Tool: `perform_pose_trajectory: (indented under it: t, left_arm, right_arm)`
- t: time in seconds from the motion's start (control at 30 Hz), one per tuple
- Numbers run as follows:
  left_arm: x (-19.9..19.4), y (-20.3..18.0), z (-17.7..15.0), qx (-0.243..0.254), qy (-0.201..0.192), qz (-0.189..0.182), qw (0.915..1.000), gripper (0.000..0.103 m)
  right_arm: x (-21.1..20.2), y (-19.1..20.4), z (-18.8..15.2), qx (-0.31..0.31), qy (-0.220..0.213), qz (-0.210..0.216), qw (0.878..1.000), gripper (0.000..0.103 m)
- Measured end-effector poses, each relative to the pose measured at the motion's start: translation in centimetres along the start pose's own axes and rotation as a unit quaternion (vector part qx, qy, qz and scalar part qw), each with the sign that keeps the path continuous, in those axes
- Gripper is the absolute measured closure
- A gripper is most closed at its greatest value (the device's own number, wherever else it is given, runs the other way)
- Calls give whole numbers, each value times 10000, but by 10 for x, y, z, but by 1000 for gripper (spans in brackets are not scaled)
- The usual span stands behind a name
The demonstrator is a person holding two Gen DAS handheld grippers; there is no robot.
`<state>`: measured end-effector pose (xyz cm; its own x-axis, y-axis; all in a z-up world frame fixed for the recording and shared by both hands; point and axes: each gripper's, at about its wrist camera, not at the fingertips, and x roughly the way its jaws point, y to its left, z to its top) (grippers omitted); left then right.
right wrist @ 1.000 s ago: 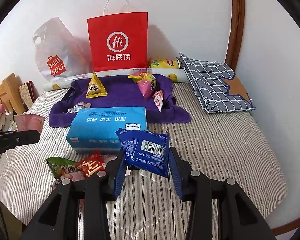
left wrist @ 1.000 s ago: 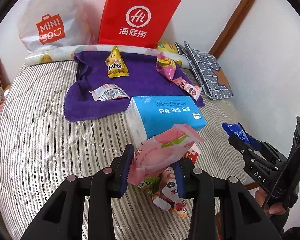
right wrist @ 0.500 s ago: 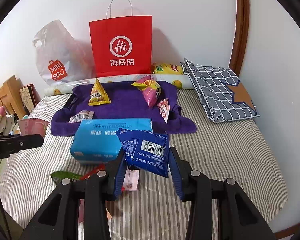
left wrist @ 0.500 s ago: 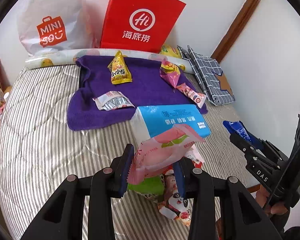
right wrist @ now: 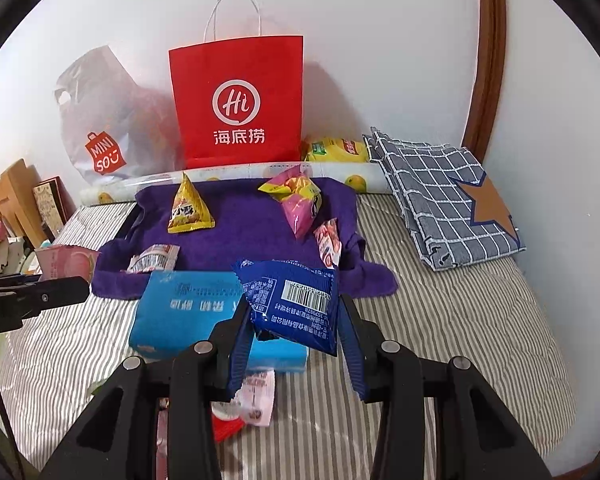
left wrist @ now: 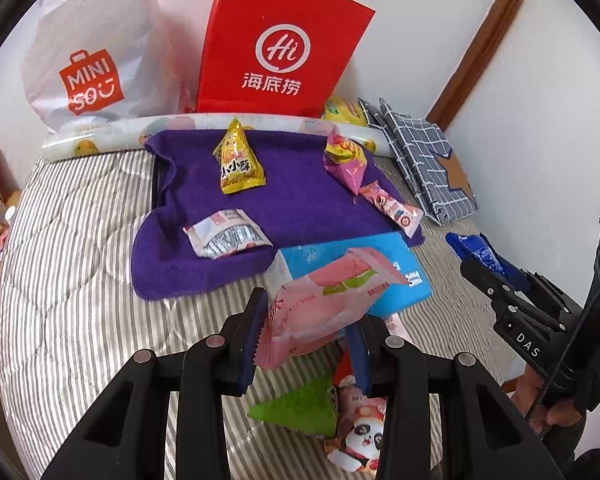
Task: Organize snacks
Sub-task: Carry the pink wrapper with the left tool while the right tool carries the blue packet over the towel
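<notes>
Here, left gripper (left wrist: 308,340) clamped on pink peach-print packet (left wrist: 324,300); right gripper (right wrist: 292,344) clamped on blue barcode packet (right wrist: 296,304). Both packets held above striped bedding; purple towel (right wrist: 252,236) with sorted snacks lies straight ahead, beyond blue tissue pack (right wrist: 180,312); left gripper looks nearer its open corner.

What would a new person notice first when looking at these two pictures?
Probably the bright red paper bag standing against the wall behind the bed, with the white plastic bag on its left. Next come the two held snacks: the left tongs grip a pink packet, and the right tongs grip a blue packet. Between them and the bags, a purple towel carries several small snacks.
</notes>
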<state>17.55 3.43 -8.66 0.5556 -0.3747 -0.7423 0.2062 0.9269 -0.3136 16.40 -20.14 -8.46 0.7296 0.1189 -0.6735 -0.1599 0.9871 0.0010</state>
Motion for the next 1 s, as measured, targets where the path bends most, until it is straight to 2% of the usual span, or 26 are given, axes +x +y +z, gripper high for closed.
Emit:
perform_pose_trajectory:
  t: [0.3,0.5,0.63,1.0]
  left_arm:
    - [15,10,23,-3,20,100,9999,65]
    - [26,30,35,6,-27,520,9986,65]
    - [34,48,44,-202,8,512,9985,65]
    - [73,63,68,-292,178,714,9969,65]
  right_arm:
    - [17,-3,20,19,2,-23,10000,64]
    - [40,-5,35,59,52,0,10000,64]
    - [52,-4,39,75,103,75,9999,64]
    - [99,-2,57,159,335,290,9989,64]
